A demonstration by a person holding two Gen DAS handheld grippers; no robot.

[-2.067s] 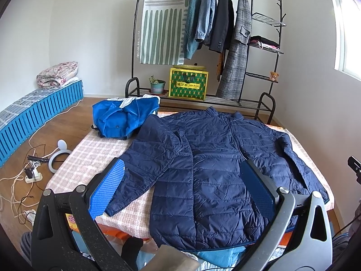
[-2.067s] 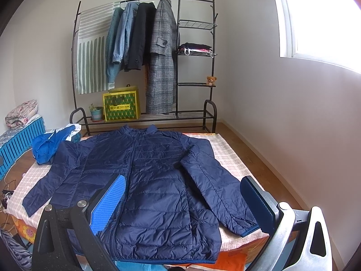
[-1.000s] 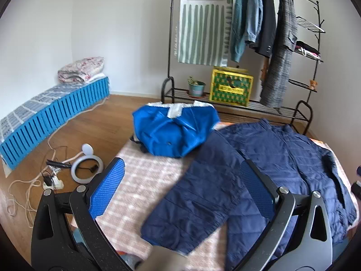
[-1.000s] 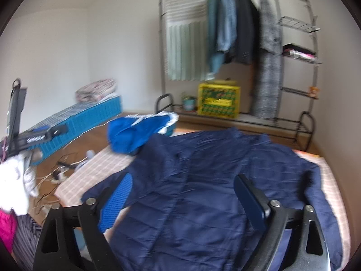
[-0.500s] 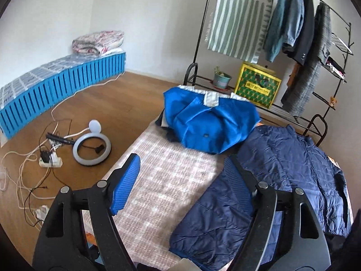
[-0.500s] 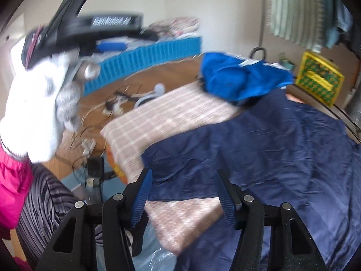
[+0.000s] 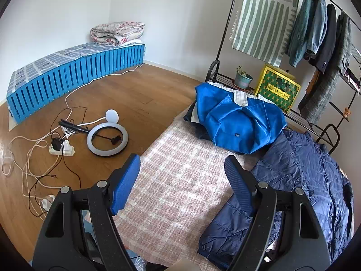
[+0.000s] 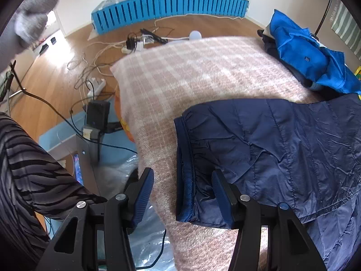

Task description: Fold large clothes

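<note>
A navy quilted jacket (image 7: 311, 180) lies flat on the pink checked bed cover (image 7: 180, 180), its left sleeve stretched toward the near edge. My left gripper (image 7: 180, 185) is open and empty above the cover, left of the sleeve. My right gripper (image 8: 180, 194) is open, low over the sleeve cuff (image 8: 187, 158); the cuff end lies between its fingers, with the jaws apart. The jacket body (image 8: 304, 149) fills the right of that view.
A bright blue jacket (image 7: 239, 122) is heaped at the bed's far corner. A ring light (image 7: 107, 139), power strip (image 7: 61, 150) and cables lie on the wooden floor to the left. A clothes rack (image 7: 315, 33) stands behind. Blue slatted mattress base (image 7: 74, 72) along the wall.
Both grippers have swung left toward the jacket's left sleeve. The right gripper has dropped close to the cuff and its jaws have narrowed. The left gripper's jaws have narrowed too.
</note>
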